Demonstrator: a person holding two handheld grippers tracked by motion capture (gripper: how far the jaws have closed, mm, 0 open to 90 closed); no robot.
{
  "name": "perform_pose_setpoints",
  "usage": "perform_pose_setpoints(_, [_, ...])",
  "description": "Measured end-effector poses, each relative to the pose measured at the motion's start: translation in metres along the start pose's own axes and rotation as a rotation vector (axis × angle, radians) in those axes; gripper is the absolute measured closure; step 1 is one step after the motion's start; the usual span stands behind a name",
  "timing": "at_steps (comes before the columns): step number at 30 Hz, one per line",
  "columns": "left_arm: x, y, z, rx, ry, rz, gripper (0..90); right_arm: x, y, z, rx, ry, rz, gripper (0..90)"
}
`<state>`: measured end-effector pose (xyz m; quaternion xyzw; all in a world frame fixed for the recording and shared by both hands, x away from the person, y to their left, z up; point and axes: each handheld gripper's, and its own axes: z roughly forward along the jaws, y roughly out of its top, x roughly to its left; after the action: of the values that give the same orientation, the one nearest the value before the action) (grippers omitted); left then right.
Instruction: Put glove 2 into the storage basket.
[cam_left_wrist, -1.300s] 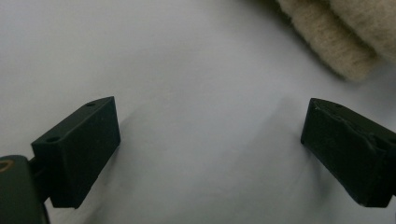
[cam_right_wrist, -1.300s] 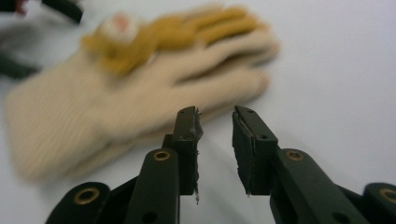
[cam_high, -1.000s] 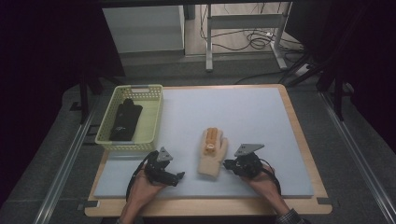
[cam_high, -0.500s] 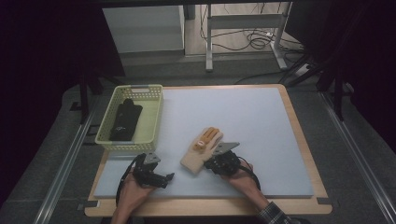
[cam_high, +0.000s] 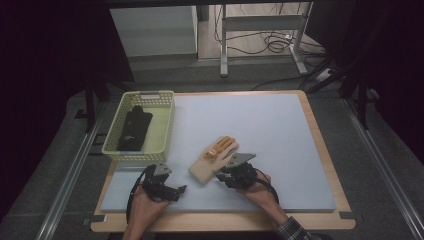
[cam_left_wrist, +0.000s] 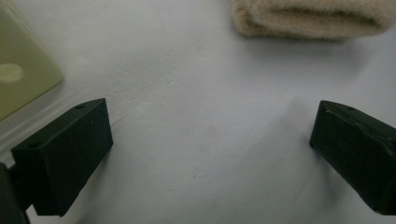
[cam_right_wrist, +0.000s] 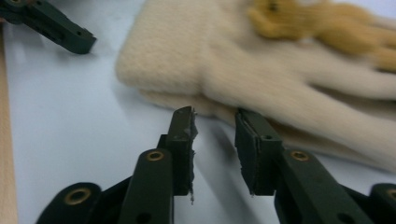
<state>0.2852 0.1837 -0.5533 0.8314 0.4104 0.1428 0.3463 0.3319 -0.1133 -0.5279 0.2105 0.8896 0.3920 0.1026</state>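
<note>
Blue mat: right tool (jaws slightly parted) at glove; left tool spread wide.

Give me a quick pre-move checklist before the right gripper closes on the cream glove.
1. Right gripper jaws parted: ok, a narrow gap shows.
2. Cream glove edge between those jaws: not ok; the tips sit just short of it.
3. Left gripper open: ok, jaws wide apart over bare mat.
4. Left gripper apart from the glove: ok; the cuff lies beyond its jaws.
5. Yellow basket has room: ok; a black glove lies along one side.
6. Glove single or a stacked pair: cannot tell.
</note>
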Motion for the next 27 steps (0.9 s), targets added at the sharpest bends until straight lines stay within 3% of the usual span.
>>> perform_pose_setpoints(6, [0.0, 0.0, 0.0, -0.002, 0.0, -0.001, 0.0, -0.022, -0.011, -0.03, -0.016, -0.067, 0.057, 56.8])
perform_pose_setpoints(14, [0.0, 0.0, 0.0, -0.003, -0.001, -0.001, 0.0, -0.038, -0.028, -0.056, -0.015, -0.131, 0.101, 49.3])
perform_pose_setpoints(27, [0.0, 0.0, 0.0, -0.003, 0.0, -0.001, 0.0, -0.058, -0.052, -0.085, -0.019, -0.207, 0.172, 32.9])
